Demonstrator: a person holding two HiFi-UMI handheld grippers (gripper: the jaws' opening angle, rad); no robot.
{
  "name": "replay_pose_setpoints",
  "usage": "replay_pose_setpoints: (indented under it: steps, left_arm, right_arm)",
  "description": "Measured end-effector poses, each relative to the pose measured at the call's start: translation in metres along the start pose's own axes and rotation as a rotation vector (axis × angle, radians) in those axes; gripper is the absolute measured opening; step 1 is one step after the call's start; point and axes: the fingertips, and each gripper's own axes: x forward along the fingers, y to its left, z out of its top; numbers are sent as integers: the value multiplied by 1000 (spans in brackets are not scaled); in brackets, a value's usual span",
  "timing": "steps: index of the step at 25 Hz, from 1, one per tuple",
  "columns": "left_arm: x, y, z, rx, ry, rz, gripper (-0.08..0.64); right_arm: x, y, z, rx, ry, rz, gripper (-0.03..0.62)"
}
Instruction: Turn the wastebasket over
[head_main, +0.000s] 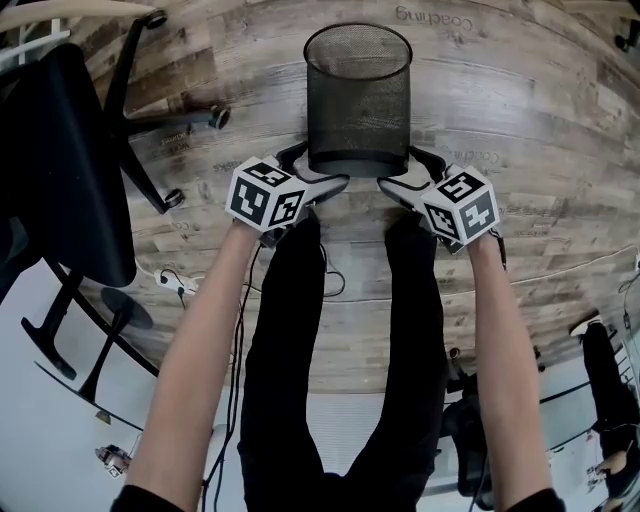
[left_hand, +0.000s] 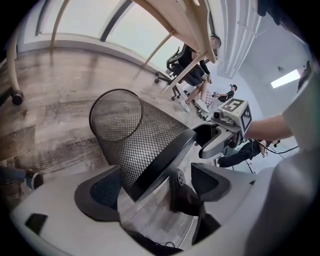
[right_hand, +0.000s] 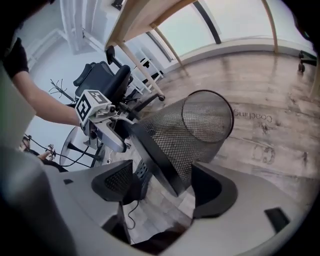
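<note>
A black mesh wastebasket stands upright on the wooden floor, its mouth facing up. My left gripper sits at the left of its solid base band and my right gripper at the right. In the left gripper view the wastebasket has its base edge between the wide-apart jaws of the left gripper, and the right-hand pad stands clear of it. The right gripper view shows the same: the wastebasket lies between the spread jaws of the right gripper, and neither pad visibly presses on it.
A black office chair stands at the left, its wheeled base reaching toward the basket. Cables lie on the floor near the person's legs. A wooden desk frame and seated people are behind.
</note>
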Motion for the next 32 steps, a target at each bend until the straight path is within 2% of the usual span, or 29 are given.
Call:
replay_pose_setpoints:
  steps: [3,6,11,19,25,32]
  left_arm:
    - [6,-3,-11,-37,-3,-19,438]
    - [12,-3,-18,-70,-16,-29,451]
    - [19,-1,-30,-79,-23,-46,462]
    - [32,12,-36,-174,-123,-32,480]
    - [44,20,-49,-186,-117,-12,486]
    - [56,32,-56,-224,-137,10,486]
  right_arm:
    - [6,2,-14,62,6,25,350]
    - [12,2,-22,67,2,26,356]
    - [18,-1,-21,94,-73,11,360]
    - [37,-7,-35,119,-84,36,368]
    - [51,-9,-47,157,-105,30,368]
    - [68,-15,-63,168,-83,26,367]
